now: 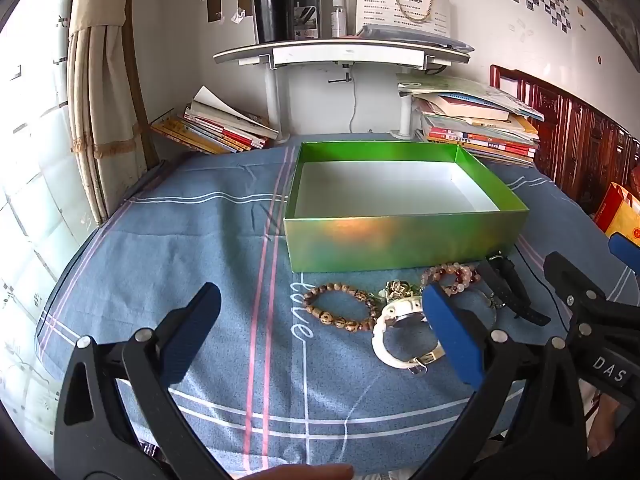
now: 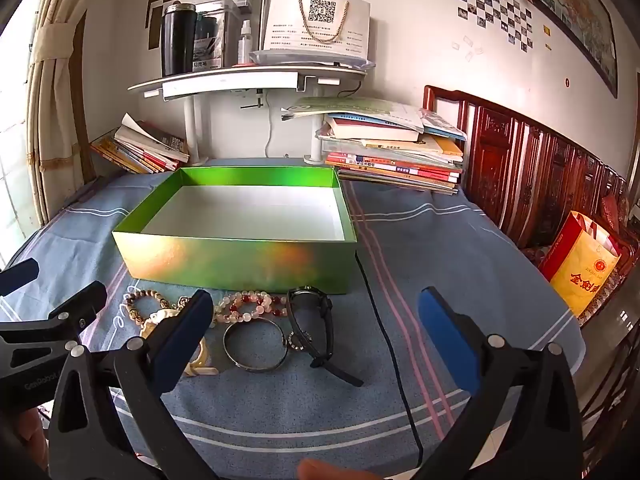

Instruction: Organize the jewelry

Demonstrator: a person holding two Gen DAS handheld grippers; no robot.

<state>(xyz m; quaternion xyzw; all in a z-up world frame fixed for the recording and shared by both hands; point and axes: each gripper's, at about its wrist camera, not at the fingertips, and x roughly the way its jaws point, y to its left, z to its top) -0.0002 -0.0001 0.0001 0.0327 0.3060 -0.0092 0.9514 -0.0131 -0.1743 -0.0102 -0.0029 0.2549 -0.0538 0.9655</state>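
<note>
Both black, blue-padded claws, the left gripper (image 1: pixel 324 332) and the right gripper (image 2: pixel 316 334), stand wide apart, gripping nothing. The jewelry, a brown wooden bead bracelet (image 1: pixel 340 308) and a black strap watch (image 2: pixel 314 326) among it, lies just before the open green cardboard box (image 2: pixel 240 258). Bare blue striped cloth (image 2: pixel 460 248) spreads right of the box.

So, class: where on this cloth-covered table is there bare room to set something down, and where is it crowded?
Bare cloth lies left of the green box, beyond the brown bead bracelet, and right of the black watch past the black cable. The box's white floor is empty too. The strip in front of the box is crowded with jewelry.
</note>
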